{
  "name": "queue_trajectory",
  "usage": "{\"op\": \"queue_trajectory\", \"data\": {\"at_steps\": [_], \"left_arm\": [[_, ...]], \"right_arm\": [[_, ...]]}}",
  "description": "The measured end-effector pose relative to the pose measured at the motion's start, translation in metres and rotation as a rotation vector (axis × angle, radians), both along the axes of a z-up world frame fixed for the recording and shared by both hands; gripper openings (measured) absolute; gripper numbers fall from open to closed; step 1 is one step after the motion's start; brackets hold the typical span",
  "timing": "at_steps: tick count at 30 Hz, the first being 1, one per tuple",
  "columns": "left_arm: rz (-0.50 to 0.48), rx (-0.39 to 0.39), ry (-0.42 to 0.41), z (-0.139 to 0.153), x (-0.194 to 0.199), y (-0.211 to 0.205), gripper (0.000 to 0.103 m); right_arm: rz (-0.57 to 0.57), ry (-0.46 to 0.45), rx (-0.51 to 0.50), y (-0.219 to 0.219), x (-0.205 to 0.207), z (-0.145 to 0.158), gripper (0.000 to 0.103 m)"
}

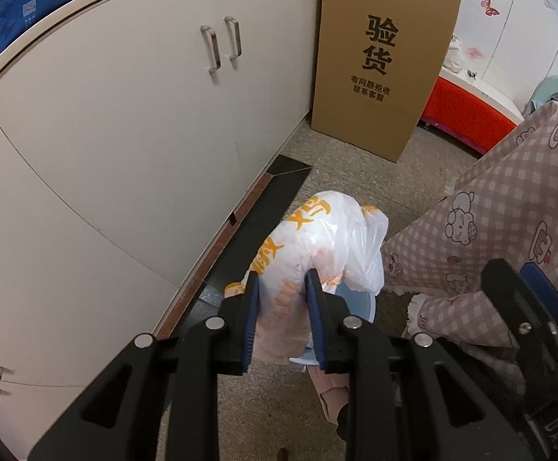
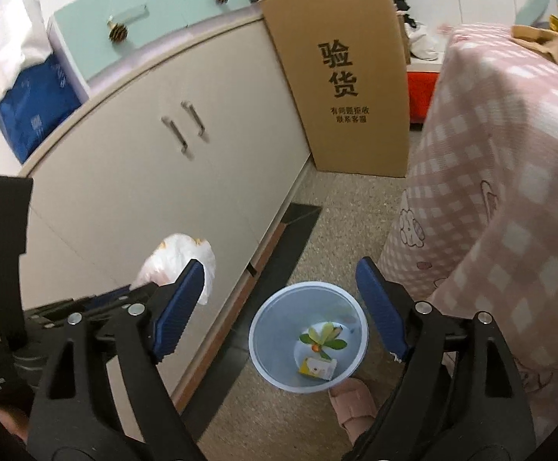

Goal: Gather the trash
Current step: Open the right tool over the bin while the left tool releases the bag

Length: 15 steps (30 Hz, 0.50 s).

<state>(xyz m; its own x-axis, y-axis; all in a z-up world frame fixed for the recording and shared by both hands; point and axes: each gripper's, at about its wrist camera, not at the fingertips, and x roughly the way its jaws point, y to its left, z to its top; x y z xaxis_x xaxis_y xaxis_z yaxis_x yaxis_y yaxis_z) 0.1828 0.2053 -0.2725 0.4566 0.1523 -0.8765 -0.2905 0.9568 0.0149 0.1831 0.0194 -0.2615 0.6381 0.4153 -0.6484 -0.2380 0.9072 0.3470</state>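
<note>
White plastic bag (image 1: 317,246) clamped in left gripper (image 1: 284,288) at lower centre, right gripper (image 2: 279,299) wide and empty, scraps already in bin (image 2: 275,378), lining outstanding

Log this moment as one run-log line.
left gripper: shut on plastic bag | right gripper: open, empty | bin: on floor, scraps inside

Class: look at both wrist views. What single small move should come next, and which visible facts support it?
Probably lower the left gripper a little more, so the plastic bag it pinches settles onto the rim of the blue bin. The bag hangs just above the bin, which already holds peel and a small carton. The right gripper is open and holds nothing.
</note>
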Motion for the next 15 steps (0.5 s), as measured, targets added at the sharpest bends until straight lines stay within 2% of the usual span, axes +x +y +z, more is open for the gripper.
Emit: {"op": "queue_trajectory", "data": {"at_steps": [5, 8, 9, 10, 11, 12, 15], "left_arm": [[-0.011, -0.007, -0.006, 0.003, 0.005, -0.008, 0.025], [-0.014, -0.014, -0.018, 0.007, 0.008, -0.012, 0.03], [-0.012, -0.014, -0.022, 0.008, 0.008, -0.013, 0.036], [-0.01, -0.011, -0.028, 0.009, 0.008, -0.014, 0.049], [-0.004, -0.003, -0.034, 0.01, 0.008, -0.014, 0.056], [0.006, 0.005, -0.037, 0.011, 0.007, -0.013, 0.068], [0.015, -0.002, -0.031, 0.01, 0.007, -0.011, 0.07]], "right_arm": [[-0.024, -0.01, 0.036, -0.01, -0.002, 0.004, 0.084], [-0.037, -0.01, 0.055, -0.014, -0.002, 0.004, 0.084], [-0.041, -0.009, 0.057, -0.016, -0.001, 0.005, 0.084], [-0.043, -0.009, 0.059, -0.016, -0.001, 0.004, 0.084], [-0.042, -0.008, 0.063, -0.017, -0.002, 0.004, 0.084], [-0.041, -0.007, 0.063, -0.018, -0.002, 0.004, 0.084], [-0.033, -0.003, 0.065, -0.017, -0.002, 0.004, 0.084]]}}
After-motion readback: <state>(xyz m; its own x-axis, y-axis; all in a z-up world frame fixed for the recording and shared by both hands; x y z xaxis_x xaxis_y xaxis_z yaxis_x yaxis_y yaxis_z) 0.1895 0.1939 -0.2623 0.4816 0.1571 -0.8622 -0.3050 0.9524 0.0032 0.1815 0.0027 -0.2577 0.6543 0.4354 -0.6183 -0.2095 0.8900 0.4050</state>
